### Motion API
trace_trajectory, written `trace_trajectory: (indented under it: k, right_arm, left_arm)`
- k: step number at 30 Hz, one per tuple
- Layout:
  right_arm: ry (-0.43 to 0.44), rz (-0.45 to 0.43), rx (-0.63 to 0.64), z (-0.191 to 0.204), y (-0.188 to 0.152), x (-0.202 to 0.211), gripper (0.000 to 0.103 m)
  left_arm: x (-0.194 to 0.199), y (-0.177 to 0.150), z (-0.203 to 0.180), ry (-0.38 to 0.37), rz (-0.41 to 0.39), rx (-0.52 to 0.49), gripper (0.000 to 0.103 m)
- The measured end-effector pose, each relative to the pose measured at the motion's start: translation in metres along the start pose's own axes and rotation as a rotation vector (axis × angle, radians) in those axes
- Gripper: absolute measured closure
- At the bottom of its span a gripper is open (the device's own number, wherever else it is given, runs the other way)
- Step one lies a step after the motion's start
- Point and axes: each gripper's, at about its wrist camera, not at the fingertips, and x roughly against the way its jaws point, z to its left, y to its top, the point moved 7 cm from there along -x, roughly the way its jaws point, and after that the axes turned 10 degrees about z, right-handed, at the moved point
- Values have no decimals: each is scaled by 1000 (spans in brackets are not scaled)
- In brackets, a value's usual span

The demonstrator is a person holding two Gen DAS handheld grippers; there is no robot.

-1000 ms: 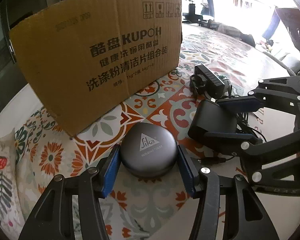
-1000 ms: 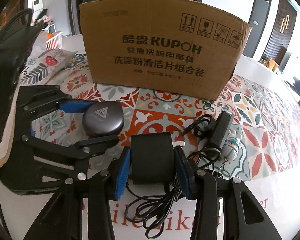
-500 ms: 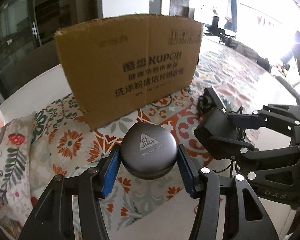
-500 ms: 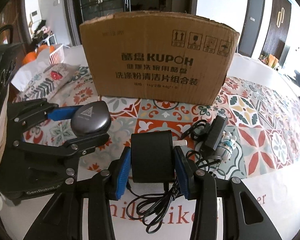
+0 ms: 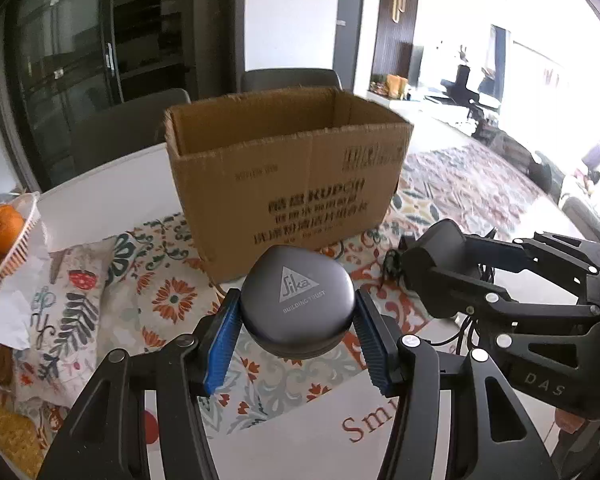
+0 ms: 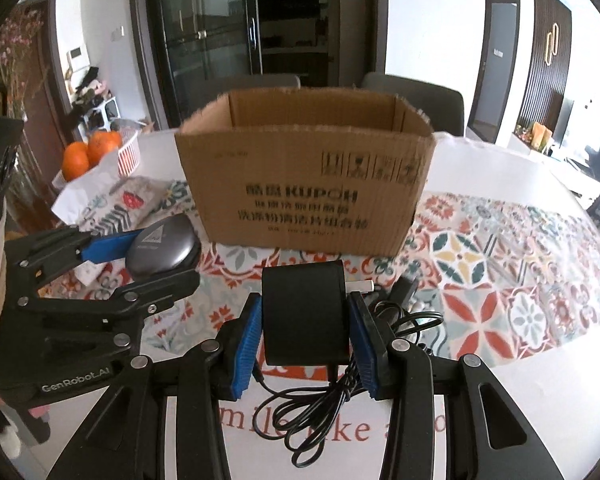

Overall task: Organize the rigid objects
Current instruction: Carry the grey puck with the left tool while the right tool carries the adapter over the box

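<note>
Grey and smooth, the round hard case with a white triangle logo (image 5: 298, 306) sits tight between the blue ribbed pads of the left gripper (image 5: 296, 330) in the left wrist view. The jaws are only partly open, and they press on both sides of the case. It hangs in the air above the flowery cloth on the counter (image 5: 168, 300). Just past it stands the brown cardboard box with black printed letters (image 5: 288, 184). Its top is open and its inside walls look bare. On the right, the right gripper (image 5: 428, 276) holds a black block with rounded corners.

In the right wrist view, that black plastic power adapter (image 6: 305, 312) is pinched between the blue pads of the right gripper (image 6: 305, 332). The jaws are fairly narrow and grip its flat sides. A thin black cord (image 6: 320, 400) dangles from it in loose loops. The left gripper (image 6: 144, 248) shows at the left with the grey case. Oranges (image 6: 88, 152) sit in a basket at the far left.

I think the step in hand is carrying both things to the box. Next, each one must go up over the near wall and be let go inside. The cord is floppy and could catch on the box edge. The case is smooth and curved, so it might slip.
</note>
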Motion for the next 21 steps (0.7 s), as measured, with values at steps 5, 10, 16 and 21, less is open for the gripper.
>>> trace_trajectory:
  k: [5, 10, 16, 21]
  right_arm:
    - [10, -48, -16, -8, 15, 21, 60]
    - [23, -96, -23, -12, 31, 39, 60]
    - [43, -142, -15, -12, 53, 56, 60]
    - [74, -177, -11, -13, 74, 64, 60]
  left_arm:
    - [20, 15, 0, 28, -30, 46, 48]
    - [40, 34, 1, 51, -78, 74, 48]
    - [56, 53, 4, 75, -104, 117, 48]
    - [66, 68, 9, 80, -117, 154, 48]
